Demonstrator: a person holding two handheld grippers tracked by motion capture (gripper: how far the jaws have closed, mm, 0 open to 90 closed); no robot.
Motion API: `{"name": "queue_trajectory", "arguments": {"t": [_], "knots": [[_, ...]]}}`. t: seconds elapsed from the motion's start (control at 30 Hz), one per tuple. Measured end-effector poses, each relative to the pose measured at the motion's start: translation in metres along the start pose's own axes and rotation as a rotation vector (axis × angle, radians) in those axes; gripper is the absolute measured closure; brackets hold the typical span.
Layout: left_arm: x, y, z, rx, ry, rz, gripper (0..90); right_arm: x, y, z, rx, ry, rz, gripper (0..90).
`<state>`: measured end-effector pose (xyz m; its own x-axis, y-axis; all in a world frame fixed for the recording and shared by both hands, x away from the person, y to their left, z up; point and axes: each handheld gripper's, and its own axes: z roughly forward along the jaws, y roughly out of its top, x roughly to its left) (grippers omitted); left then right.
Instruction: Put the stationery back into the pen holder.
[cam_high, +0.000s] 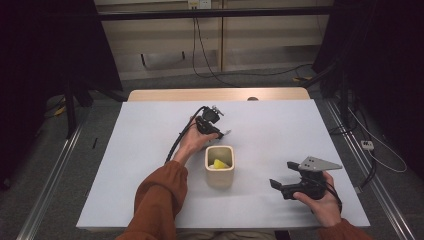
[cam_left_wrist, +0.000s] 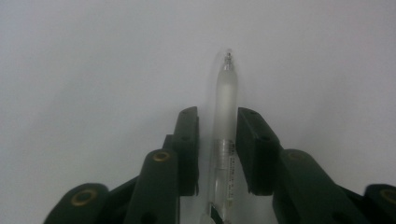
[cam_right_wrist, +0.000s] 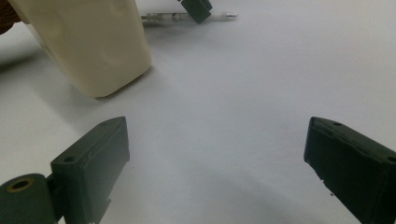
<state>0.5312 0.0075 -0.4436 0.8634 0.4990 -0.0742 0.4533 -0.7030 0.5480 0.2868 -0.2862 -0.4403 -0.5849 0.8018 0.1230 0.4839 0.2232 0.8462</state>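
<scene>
White table (cam_high: 150, 165), cream cup (cam_high: 220, 170) holding yellow piece (cam_high: 220, 163)

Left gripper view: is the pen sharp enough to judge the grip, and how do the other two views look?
Left gripper view: the pen is soft and hazy, pale against the white table; contact unclear. Right gripper view: the near jaws are blurred; the cream cup throws a soft shadow. High view: table evenly lit, surroundings dark.

A white table (cam_high: 150, 165) carries a cream cup (cam_high: 220, 167) and a clear pen (cam_left_wrist: 224, 121).
</scene>
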Motion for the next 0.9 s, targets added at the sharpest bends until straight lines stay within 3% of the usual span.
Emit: {"name": "queue_trajectory", "arguments": {"t": [0.1,0.33,0.5,0.7,0.9], "knots": [[-0.002,0.0,0.0,0.004,-0.004,-0.001,78.8,0.0,0.0,0.0,0.003,0.002,-0.004,6.6],[-0.001,0.0,-0.001,0.008,-0.007,0.011,80.1,0.0,0.0,0.0,0.0,-0.001,0.0,6.6],[0.0,-0.001,-0.002,0.004,-0.006,-0.008,80.3,0.0,0.0,0.0,0.001,-0.003,0.003,6.6],[0.005,-0.007,-0.011,-0.06,-0.011,-0.049,80.3,0.0,0.0,0.0,-0.001,-0.003,0.004,6.6],[0.006,-0.007,-0.023,-0.11,-0.003,-0.052,80.3,0.0,0.0,0.0,0.001,-0.003,0.0,6.6]]}}
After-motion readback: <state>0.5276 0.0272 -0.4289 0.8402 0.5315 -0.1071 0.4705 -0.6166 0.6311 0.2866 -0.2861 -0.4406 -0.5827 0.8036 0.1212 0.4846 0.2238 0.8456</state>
